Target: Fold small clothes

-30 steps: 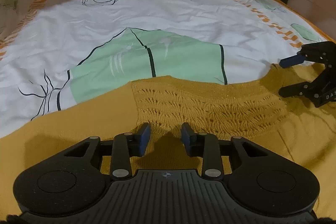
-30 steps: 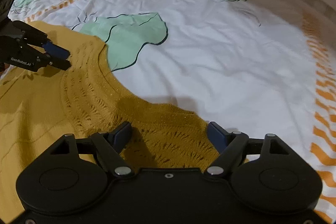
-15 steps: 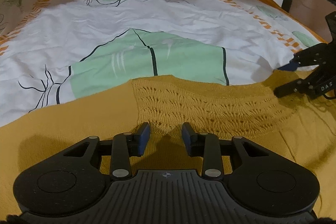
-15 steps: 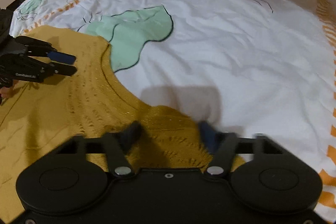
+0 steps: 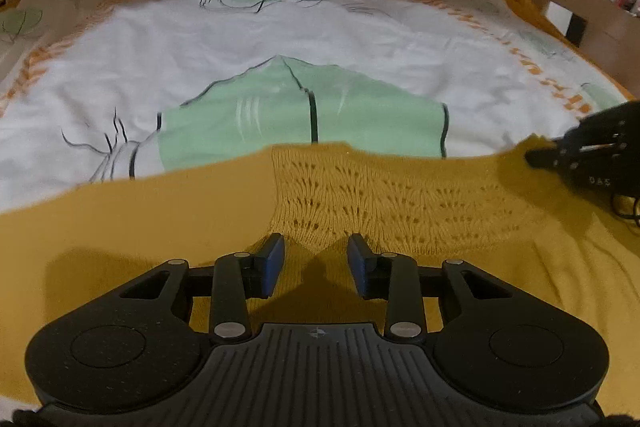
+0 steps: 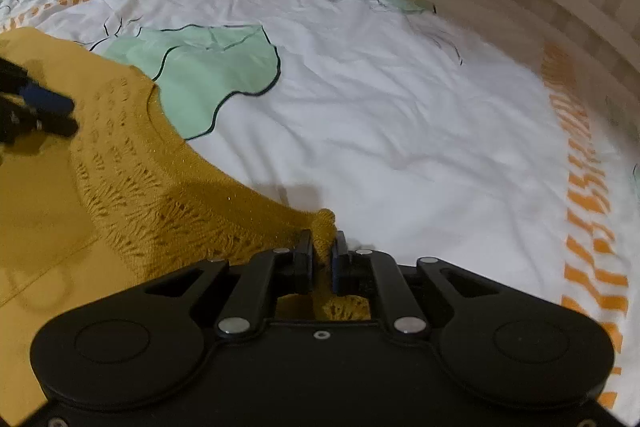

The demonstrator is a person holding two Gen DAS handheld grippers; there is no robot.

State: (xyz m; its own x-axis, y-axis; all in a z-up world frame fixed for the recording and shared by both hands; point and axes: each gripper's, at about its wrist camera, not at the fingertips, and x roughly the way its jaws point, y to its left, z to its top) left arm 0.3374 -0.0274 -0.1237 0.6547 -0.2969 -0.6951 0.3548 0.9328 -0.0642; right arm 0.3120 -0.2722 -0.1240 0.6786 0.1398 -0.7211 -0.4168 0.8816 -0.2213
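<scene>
A mustard-yellow knit garment (image 5: pixel 400 195) with an openwork lace yoke lies spread on a white bedsheet (image 6: pixel 380 107) printed with green leaves and an orange striped border. The right gripper (image 6: pixel 321 255) has its blue-padded jaws pinched nearly together on a bunched corner of the garment's knit edge, while the left gripper (image 5: pixel 316 265) rests over the plain yellow fabric with its jaws moderately apart, holding nothing. In the left wrist view, the right gripper's body shows white lettering, blurred, reading roughly "DAS".
</scene>
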